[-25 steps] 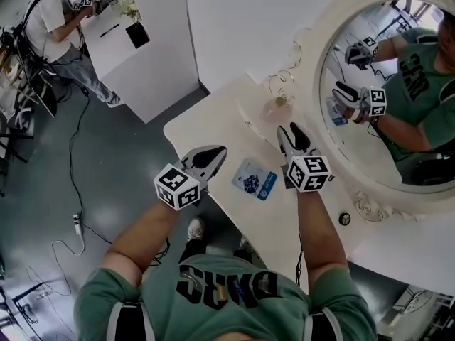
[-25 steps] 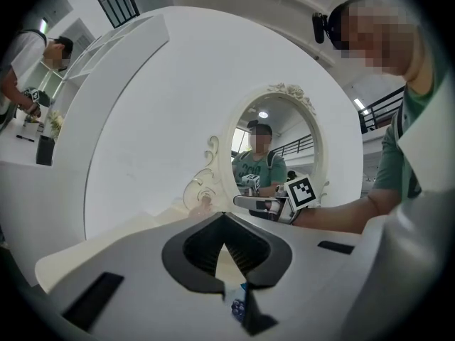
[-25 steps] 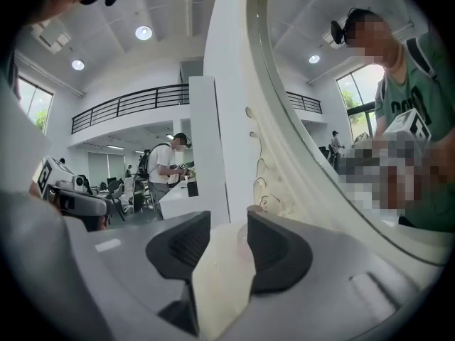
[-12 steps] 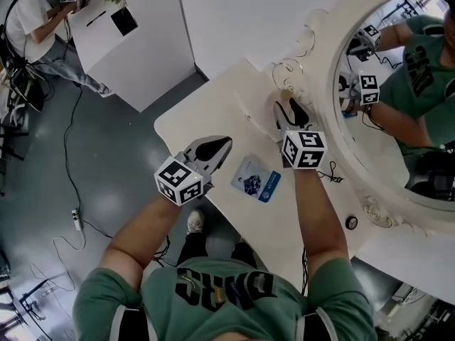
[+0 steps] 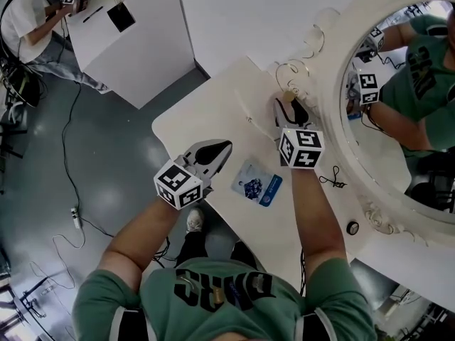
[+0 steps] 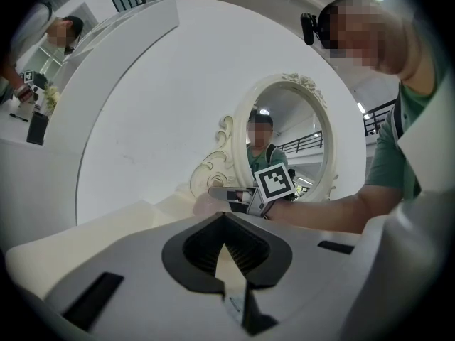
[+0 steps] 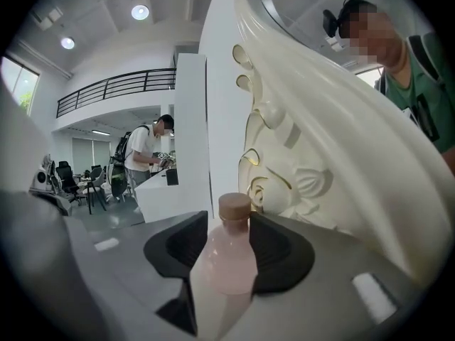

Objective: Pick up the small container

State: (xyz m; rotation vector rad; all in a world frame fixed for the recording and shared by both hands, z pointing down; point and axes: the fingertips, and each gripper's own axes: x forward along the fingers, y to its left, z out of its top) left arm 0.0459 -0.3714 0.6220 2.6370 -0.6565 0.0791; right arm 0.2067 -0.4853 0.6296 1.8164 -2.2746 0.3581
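The small container is a pale pink bottle point(image 7: 226, 261) with a tan cap. It stands on the cream table point(image 5: 206, 112) close to the ornate mirror frame point(image 7: 298, 155). My right gripper point(image 7: 229, 246) has the bottle between its dark pads, and its jaws are opening. In the head view the right gripper point(image 5: 290, 106) reaches toward the mirror, and only a bit of the bottle point(image 5: 288, 95) shows at its tips. The left gripper point(image 5: 215, 150) hovers over the table's near left part, shut and empty; the left gripper view shows it point(image 6: 226, 220) pointing at the mirror.
A blue and white packet point(image 5: 257, 185) lies on the table between my arms. A gold wire stand point(image 5: 288, 69) rises just beyond the bottle. A thin cable point(image 5: 331, 182) and a small dark round thing point(image 5: 348, 227) lie near the mirror's base. A person point(image 5: 28, 16) stands at a white counter far left.
My right gripper has moved forward toward the mirror and now has the pink bottle between its jaws. The left gripper has stayed about where it was.
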